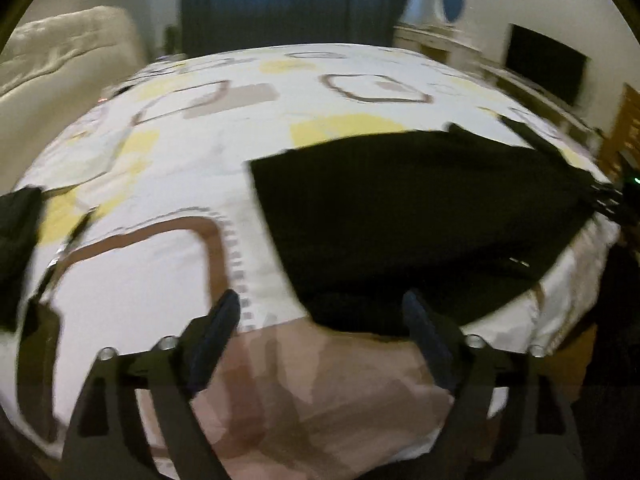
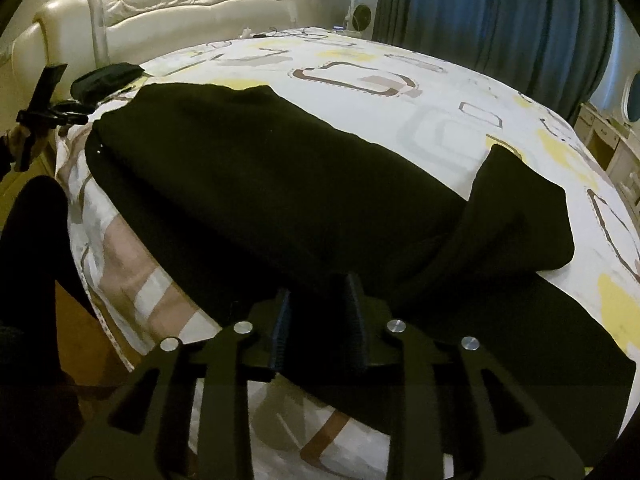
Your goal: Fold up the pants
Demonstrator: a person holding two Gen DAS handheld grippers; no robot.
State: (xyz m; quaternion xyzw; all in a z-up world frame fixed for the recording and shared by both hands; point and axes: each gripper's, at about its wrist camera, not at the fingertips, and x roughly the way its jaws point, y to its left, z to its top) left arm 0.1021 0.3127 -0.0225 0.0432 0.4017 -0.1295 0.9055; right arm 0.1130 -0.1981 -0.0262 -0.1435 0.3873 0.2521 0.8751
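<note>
Black pants (image 2: 280,184) lie along the near edge of a bed with a white, yellow and brown patterned cover (image 2: 360,80). One leg end is folded back over the cloth at the right (image 2: 520,216). My right gripper (image 2: 318,300) is low over the pants' near edge, its jaws narrowly parted with black cloth between them. In the left wrist view the pants (image 1: 420,220) lie ahead and to the right. My left gripper (image 1: 320,312) is open and empty above the bed edge, at the pants' left end; it also shows in the right wrist view (image 2: 44,108).
A second dark garment (image 2: 106,78) lies near the cream tufted headboard (image 2: 180,4); it also shows in the left wrist view (image 1: 18,248). Blue curtains (image 2: 500,20) hang behind. A dark screen (image 1: 544,66) stands on a low cabinet at the right. Wooden floor (image 2: 92,344) lies below the bed edge.
</note>
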